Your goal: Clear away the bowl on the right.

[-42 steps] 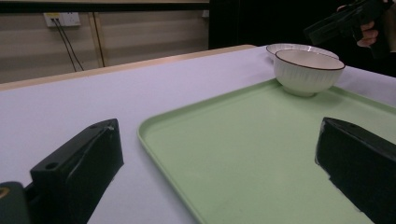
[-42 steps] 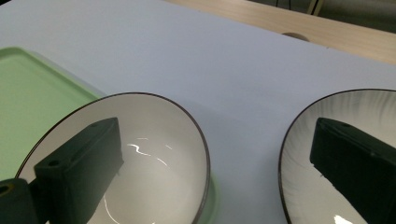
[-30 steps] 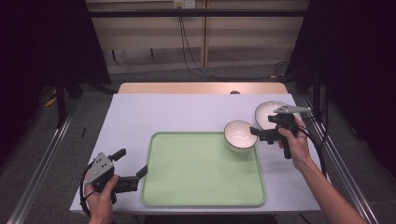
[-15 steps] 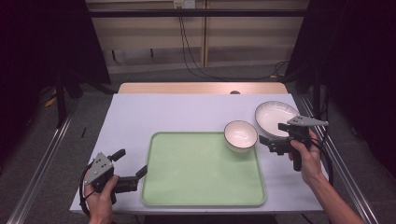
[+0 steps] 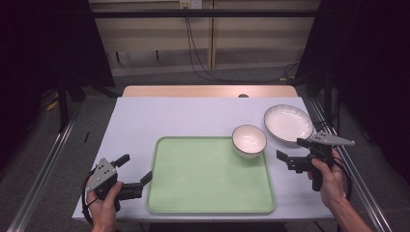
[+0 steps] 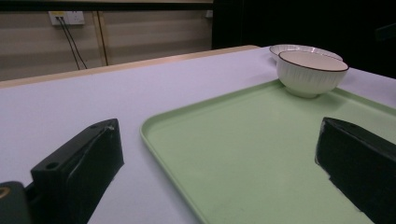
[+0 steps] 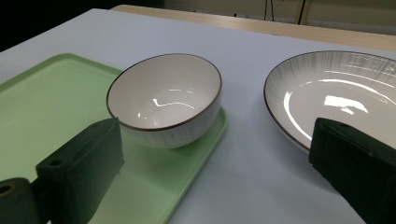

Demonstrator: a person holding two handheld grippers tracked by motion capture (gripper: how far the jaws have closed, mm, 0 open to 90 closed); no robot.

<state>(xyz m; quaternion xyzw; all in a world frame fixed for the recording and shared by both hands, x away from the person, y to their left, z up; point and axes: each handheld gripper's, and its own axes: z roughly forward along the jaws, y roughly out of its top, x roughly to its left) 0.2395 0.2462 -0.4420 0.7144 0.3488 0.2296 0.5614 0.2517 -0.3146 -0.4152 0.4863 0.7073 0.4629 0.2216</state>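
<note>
Table pale lilac, wood far edge; dark curtains flanking.

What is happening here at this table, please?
A person holds a two-jaw tool in each hand. A small white ceramic bowl sits in the far right corner of a flat pale green tray. The right tool, open, is beside the tray, apart from the bowl. A wide white plate lies on the table behind it. The left tool rests open at the tray's left edge.
</note>
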